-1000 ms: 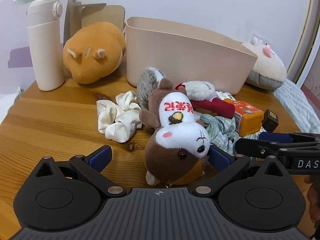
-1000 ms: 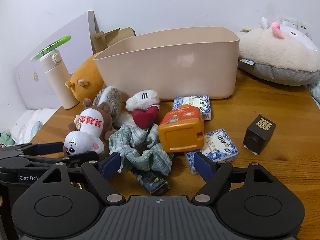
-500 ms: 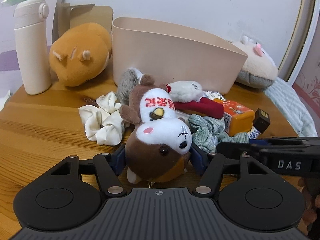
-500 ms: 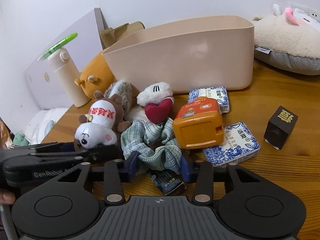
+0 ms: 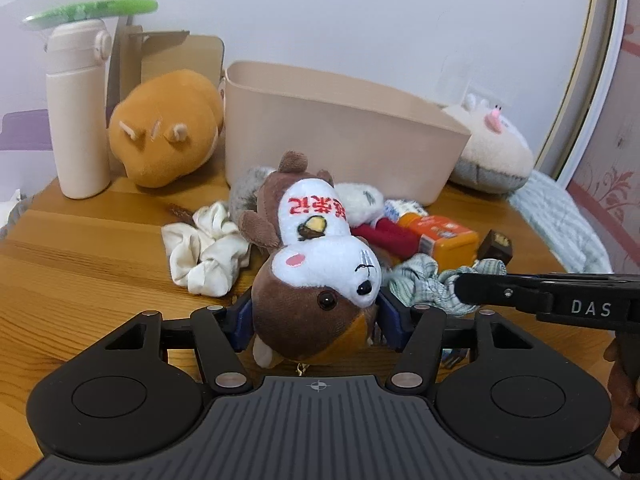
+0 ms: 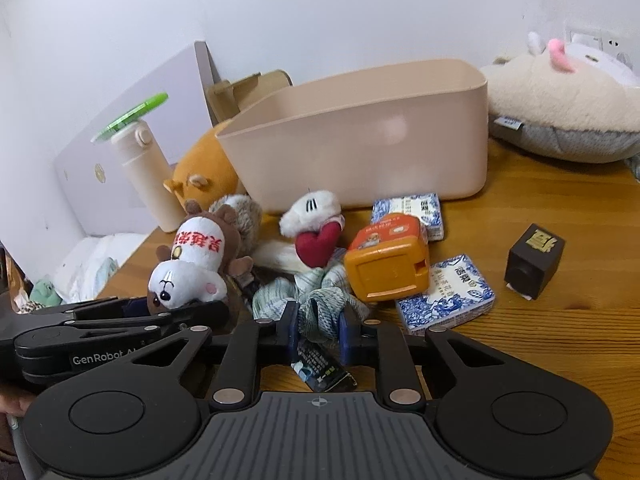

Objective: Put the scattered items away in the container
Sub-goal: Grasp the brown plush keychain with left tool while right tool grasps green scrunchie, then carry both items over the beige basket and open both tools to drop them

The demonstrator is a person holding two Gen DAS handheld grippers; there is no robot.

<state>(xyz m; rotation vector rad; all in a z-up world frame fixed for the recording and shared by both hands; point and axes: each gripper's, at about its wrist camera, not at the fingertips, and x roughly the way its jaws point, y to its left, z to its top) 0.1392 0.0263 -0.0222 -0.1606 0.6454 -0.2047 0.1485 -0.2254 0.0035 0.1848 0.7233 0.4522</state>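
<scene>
A brown and white plush toy (image 5: pixel 320 264) with red characters lies in front of the beige container (image 5: pixel 340 136). My left gripper (image 5: pixel 316 320) is closing, its blue pads pressing both sides of the toy's head. In the right wrist view my right gripper (image 6: pixel 319 330) is shut on a green checked scrunchie (image 6: pixel 320 304), above a dark sachet (image 6: pixel 320 368). An orange box (image 6: pixel 386 264), two blue tissue packs (image 6: pixel 444 292), a black cube (image 6: pixel 534 260), a heart plush (image 6: pixel 316 224) and a white scrunchie (image 5: pixel 208 248) lie scattered on the wooden table (image 5: pixel 80 280).
A cream bottle (image 5: pixel 76 120) with a green fan on top and an orange plush (image 5: pixel 164 132) stand left of the container. A large cream plush (image 6: pixel 560 100) lies to its right. Bedding shows past the table's right edge (image 5: pixel 560 216).
Both grippers went from open to closed: the left onto the brown plush's head, the right onto the green scrunchie. Both have lifted slightly with them.
</scene>
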